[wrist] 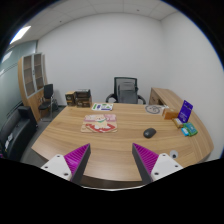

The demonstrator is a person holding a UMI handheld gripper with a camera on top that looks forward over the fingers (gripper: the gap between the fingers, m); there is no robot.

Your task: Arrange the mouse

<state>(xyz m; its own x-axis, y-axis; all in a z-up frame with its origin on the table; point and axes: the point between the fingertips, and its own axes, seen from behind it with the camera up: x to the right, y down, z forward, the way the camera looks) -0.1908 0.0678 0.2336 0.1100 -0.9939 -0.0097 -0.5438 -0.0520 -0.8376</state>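
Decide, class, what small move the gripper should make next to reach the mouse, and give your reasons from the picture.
Probably move the gripper forward and slightly right toward the mouse. Its fingers stand open and hold nothing, and the mouse lies on the wooden table well beyond them, a little right of their midline, with bare tabletop between.
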